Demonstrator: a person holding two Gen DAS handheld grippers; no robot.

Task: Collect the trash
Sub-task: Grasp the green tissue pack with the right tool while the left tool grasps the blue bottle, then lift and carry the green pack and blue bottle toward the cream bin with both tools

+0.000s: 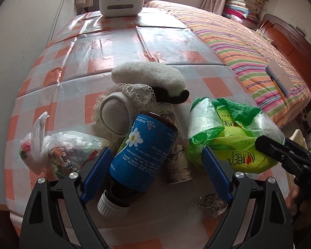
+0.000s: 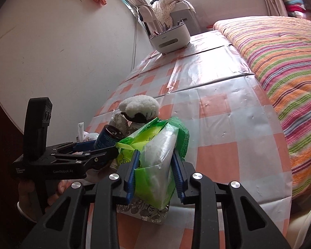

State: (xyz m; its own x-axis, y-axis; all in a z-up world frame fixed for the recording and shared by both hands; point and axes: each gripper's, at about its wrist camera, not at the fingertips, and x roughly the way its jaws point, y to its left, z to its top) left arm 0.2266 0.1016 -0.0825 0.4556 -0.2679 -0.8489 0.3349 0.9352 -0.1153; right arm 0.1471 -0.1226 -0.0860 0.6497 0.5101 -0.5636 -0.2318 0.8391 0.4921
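Two tongs are at work, and each one has its own piece of trash. Your right gripper (image 2: 155,178) is squeezed shut on the green plastic bag (image 2: 155,155); the blue pads (image 2: 132,176) press in on both sides of it. That bag sits at the near edge of the table (image 2: 228,114), next to the bed (image 2: 280,58). Keep that squeeze firm, because thin plastic is slippery, I think.

Your left gripper (image 1: 155,170) is open wide. The brown bottle (image 1: 143,155) with the blue label lies tipped between its pads. The left pad (image 1: 95,174) looks to be touching the bottle, but the right pad is well apart from it. Slide in a bit more so the pads meet the fat middle, not the white cap (image 1: 107,205). Then close slowly, since a round bottle may roll away.

Just behind the bottle lie a small can (image 1: 179,166), a lacy cloth thing (image 1: 122,108) and a fluffy white toy (image 1: 149,76). Try not to catch those. A knotted white bag (image 1: 51,151) waits on the left, and a crumpled foil scrap (image 1: 212,204) sits near your right pad.
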